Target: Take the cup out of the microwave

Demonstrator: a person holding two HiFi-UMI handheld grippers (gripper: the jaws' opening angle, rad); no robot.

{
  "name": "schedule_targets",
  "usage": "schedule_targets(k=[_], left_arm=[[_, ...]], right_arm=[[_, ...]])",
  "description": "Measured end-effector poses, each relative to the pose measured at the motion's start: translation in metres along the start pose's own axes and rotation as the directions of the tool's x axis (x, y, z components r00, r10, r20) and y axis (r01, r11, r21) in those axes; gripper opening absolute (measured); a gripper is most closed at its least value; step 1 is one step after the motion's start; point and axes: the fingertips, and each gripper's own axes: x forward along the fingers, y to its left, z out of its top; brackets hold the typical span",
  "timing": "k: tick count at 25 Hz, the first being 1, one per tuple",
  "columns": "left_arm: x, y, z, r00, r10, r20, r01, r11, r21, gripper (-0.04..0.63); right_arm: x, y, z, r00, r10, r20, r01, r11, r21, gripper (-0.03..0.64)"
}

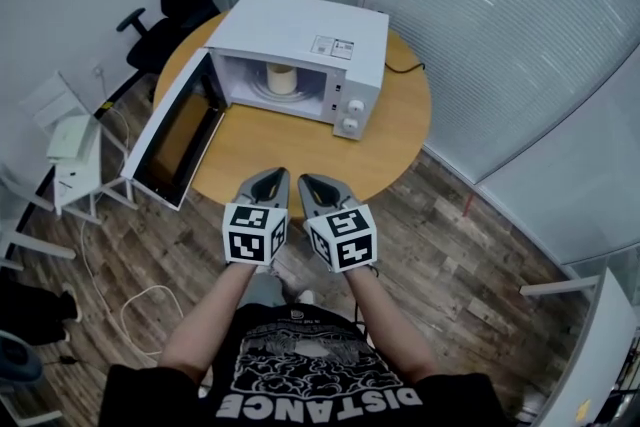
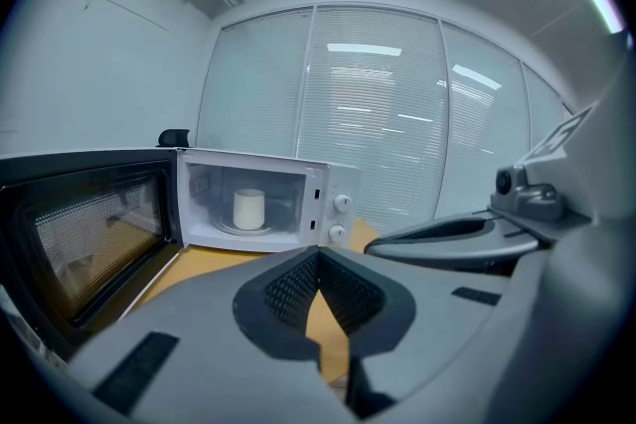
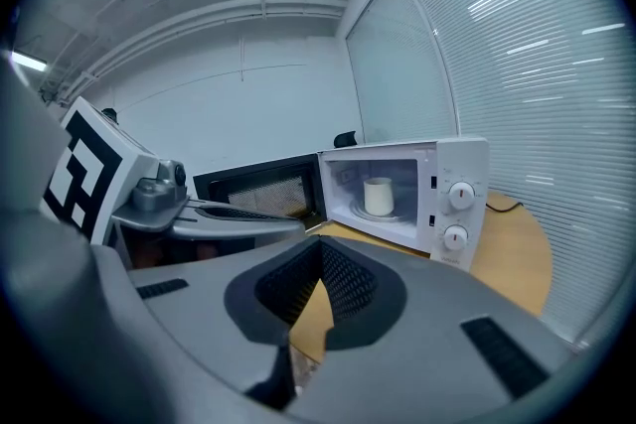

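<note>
The white microwave (image 1: 300,45) is standing with its door (image 1: 175,130) hanging wide open. In front of the microwave, well apart from it, the left gripper (image 1: 268,179) and the right gripper (image 1: 316,185) are hovering side by side, both with jaws pressed together and carrying nothing. The pale cup (image 1: 282,78) is sitting upright inside the microwave. I am judging it light, stiff, smooth and perhaps breakable; opened jaws should be squeezing its side wall.
</note>
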Motion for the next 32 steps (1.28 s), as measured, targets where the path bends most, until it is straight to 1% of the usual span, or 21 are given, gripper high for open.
schedule_targets(k=[7,16,20,26,32], left_arm=[[0.019,0.008,0.004,1.0,-0.002,0.017,0.002,1.0,0.001,0.01],[0.059,0.047,0.025,0.998,-0.017,0.055,0.018,1.0,-0.005,0.011],[0.084,0.062,0.033,0.998,-0.033,0.056,0.033,0.999,-0.006,0.011],[0.119,0.074,0.04,0.997,-0.063,0.042,0.063,0.998,0.001,0.011],[0.143,0.09,0.05,0.995,-0.083,0.047,0.083,0.997,0.003,0.011]], right_arm=[[0.019,-0.011,0.004,1.0,0.006,0.0,-0.006,1.0,-0.015,0.015],[0.067,-0.027,0.025,1.0,0.008,-0.01,-0.009,0.999,-0.049,0.015],[0.087,-0.041,0.036,1.0,-0.006,-0.01,0.006,0.998,-0.063,0.015],[0.112,-0.067,0.048,0.999,-0.038,-0.016,0.037,0.998,-0.047,0.015],[0.135,-0.08,0.061,0.998,-0.052,-0.02,0.051,0.998,-0.044,0.015]])
